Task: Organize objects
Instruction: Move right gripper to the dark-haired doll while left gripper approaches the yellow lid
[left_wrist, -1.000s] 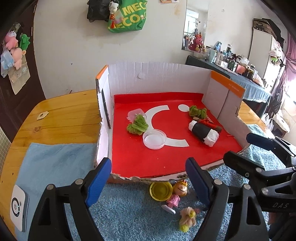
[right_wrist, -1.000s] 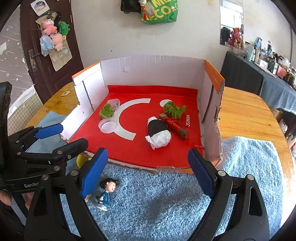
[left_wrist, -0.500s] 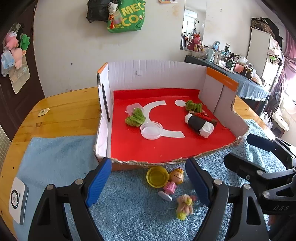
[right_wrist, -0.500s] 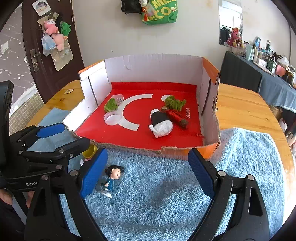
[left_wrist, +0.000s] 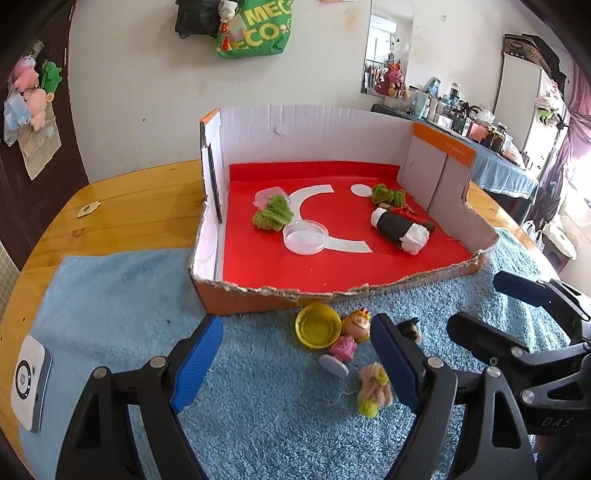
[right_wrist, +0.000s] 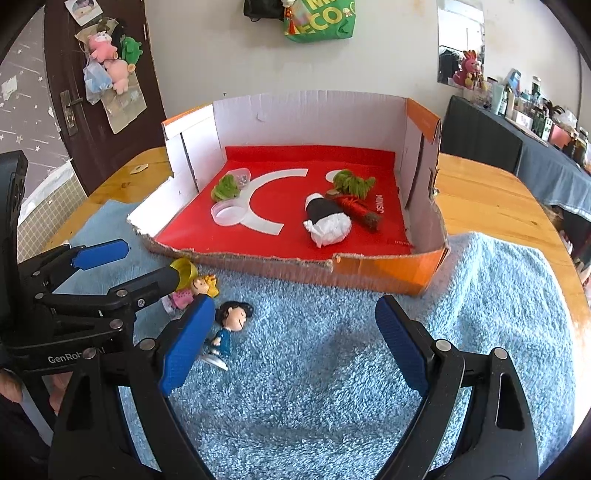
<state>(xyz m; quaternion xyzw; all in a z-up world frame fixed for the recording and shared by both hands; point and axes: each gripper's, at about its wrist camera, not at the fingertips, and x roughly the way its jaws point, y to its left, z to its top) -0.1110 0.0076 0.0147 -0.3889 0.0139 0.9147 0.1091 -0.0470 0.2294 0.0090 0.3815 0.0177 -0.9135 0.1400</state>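
A cut-down cardboard box (left_wrist: 258, 297) (right_wrist: 369, 275) with a red floor holds two green yarn tufts (left_wrist: 272, 217), a clear lid (left_wrist: 306, 242) and a black-and-white roll (left_wrist: 400, 229). In front of it, on the blue towel (left_wrist: 110, 306), lie a yellow lid (left_wrist: 317, 325), a pink-dress figurine (left_wrist: 349, 341) and a small fuzzy doll (left_wrist: 373, 387). A dark-haired figurine in blue (right_wrist: 227, 326) lies beside them. My left gripper (left_wrist: 295, 363) (right_wrist: 129, 266) hovers open above the lid and pink figurine. My right gripper (right_wrist: 295, 343) (left_wrist: 495, 310) hangs open over bare towel, its left finger next to the blue figurine.
The towel (right_wrist: 480, 314) covers the near part of a wooden table (left_wrist: 129, 206). A white device (left_wrist: 29, 373) lies at the towel's left edge and a small tag (left_wrist: 88, 209) on the wood. A cluttered counter (right_wrist: 535, 122) stands at the back right.
Both grippers have drawn back from the box, so its front wall, more towel and the toys now show. Both pairs of jaws stay equally wide.
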